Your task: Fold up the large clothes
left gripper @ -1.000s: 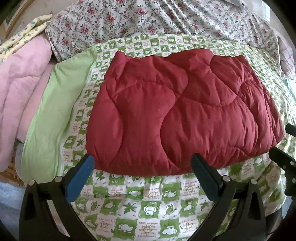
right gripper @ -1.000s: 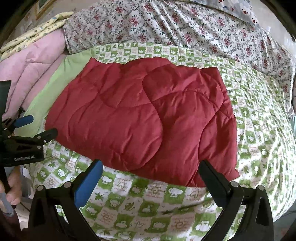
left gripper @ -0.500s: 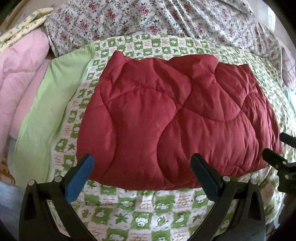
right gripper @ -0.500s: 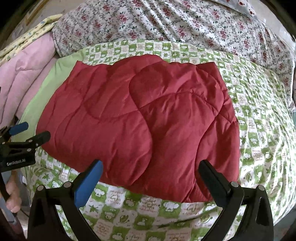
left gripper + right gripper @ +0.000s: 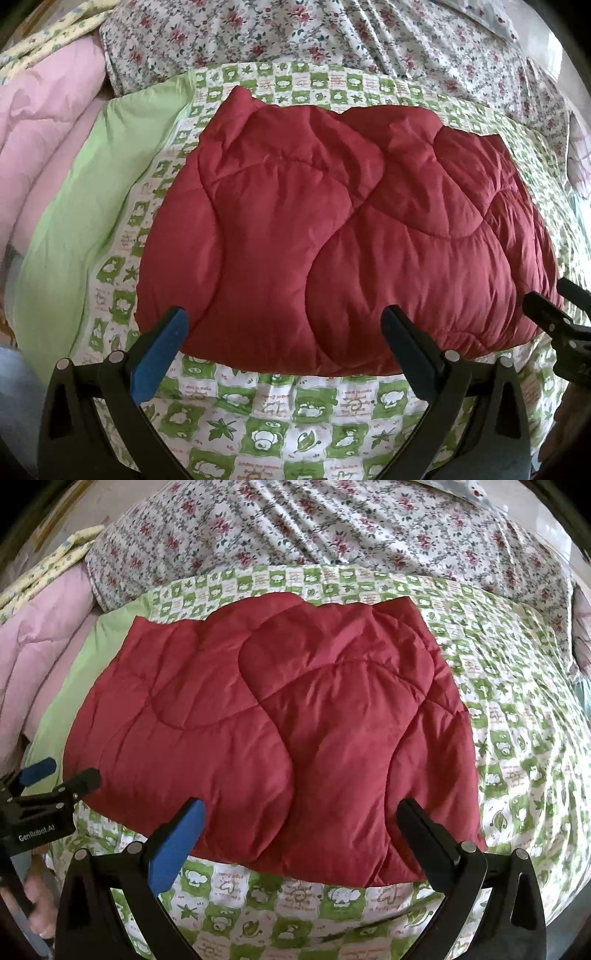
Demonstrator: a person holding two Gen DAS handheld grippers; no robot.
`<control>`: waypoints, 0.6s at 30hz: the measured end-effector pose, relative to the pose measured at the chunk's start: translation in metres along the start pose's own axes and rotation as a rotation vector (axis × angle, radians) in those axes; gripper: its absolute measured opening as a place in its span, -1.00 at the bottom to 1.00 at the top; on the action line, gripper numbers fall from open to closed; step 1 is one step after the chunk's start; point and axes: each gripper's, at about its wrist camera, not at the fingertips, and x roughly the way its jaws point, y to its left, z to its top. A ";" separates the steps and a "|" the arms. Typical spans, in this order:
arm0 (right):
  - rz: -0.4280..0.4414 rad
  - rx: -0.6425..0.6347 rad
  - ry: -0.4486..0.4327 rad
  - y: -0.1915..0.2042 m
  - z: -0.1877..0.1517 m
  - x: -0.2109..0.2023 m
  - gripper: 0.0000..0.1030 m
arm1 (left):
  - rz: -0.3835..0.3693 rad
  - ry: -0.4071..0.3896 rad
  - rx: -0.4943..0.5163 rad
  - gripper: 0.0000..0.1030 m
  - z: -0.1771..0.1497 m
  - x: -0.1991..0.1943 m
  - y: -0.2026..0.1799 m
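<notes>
Spread over a green-checked bedcover [image 5: 280,435], the red quilted garment [image 5: 332,236] is best seized at its near hem by the left gripper [image 5: 284,332] and right gripper [image 5: 299,823], both wide open and empty, and lifted evenly.

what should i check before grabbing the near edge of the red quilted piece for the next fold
1. Left gripper open and holding nothing: ok.
2. Right gripper open and holding nothing: ok.
3. Red quilted piece lying flat on the green checked sheet, nothing on top of it: ok.
4. Near edge in view between both sets of fingers: ok.
5. Both grippers short of the near edge, not touching the fabric: ok.
6. Layers at the near edge aligned so one grasp takes them all: cannot tell.
</notes>
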 end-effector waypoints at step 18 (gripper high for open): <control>0.014 0.027 0.003 0.003 -0.009 -0.004 1.00 | -0.008 -0.013 0.006 1.00 -0.004 -0.009 -0.004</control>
